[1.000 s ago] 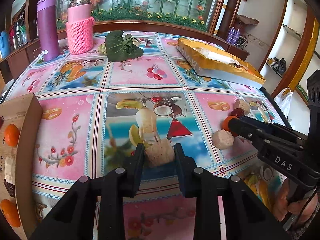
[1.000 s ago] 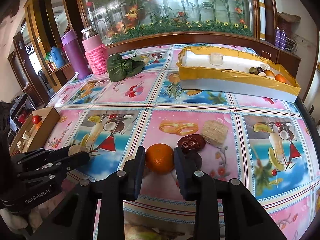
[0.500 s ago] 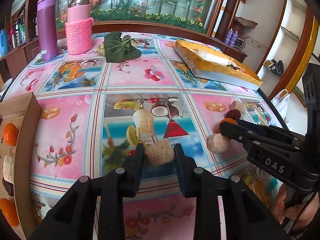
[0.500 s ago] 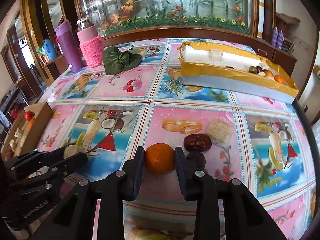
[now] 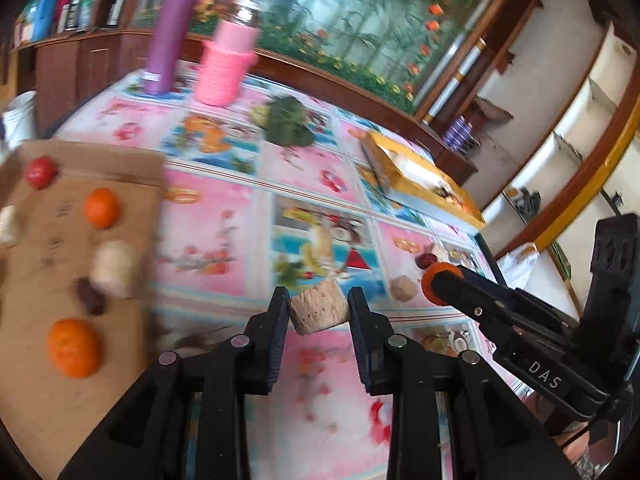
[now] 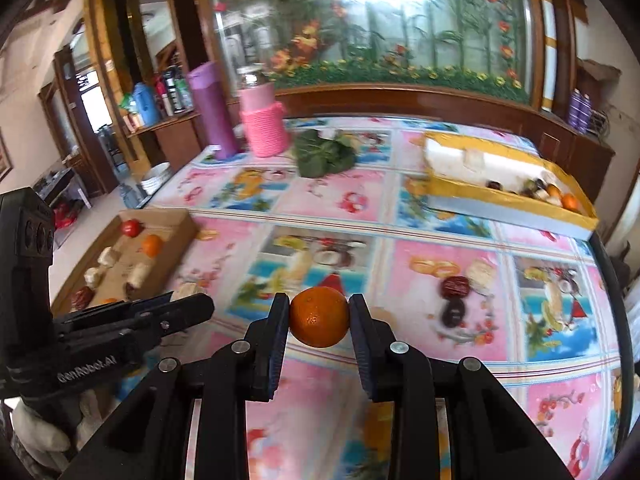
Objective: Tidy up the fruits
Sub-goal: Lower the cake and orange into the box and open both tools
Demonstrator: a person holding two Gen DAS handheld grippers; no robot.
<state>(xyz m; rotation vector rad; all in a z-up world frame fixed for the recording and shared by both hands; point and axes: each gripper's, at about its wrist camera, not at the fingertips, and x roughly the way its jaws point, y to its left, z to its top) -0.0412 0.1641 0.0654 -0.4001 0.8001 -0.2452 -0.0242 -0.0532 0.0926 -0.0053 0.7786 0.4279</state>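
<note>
My left gripper (image 5: pixel 319 306) is shut on a beige porous chunk (image 5: pixel 319 312), lifted off the flowered tablecloth (image 5: pixel 224 216). My right gripper (image 6: pixel 319 314) is shut on an orange (image 6: pixel 319 317), also held above the cloth. From the left wrist the right gripper (image 5: pixel 434 278) shows at the right with the orange (image 5: pixel 430 278) at its tip. A brown cardboard tray (image 5: pixel 132 168) at the left holds oranges, a red fruit, beige pieces and a dark date. The same tray (image 6: pixel 176 216) appears left in the right wrist view. A red date (image 6: pixel 455 287), a dark date (image 6: pixel 452 314) and a beige piece (image 6: pixel 482 274) lie on the cloth.
A yellow-rimmed box (image 6: pixel 508 200) with several fruits stands at the back right. A purple flask (image 6: pixel 212 110), a pink-sleeved jar (image 6: pixel 262 120) and a green leafy bundle (image 6: pixel 324 152) stand at the back. The table edge (image 6: pixel 612 280) runs along the right. A beige lump (image 5: pixel 404 288) lies near the right gripper.
Both grippers rose off the cloth with their loads. The left one swung and rolled towards the cardboard tray, which now fills its left side. The right view shifted slightly left.
</note>
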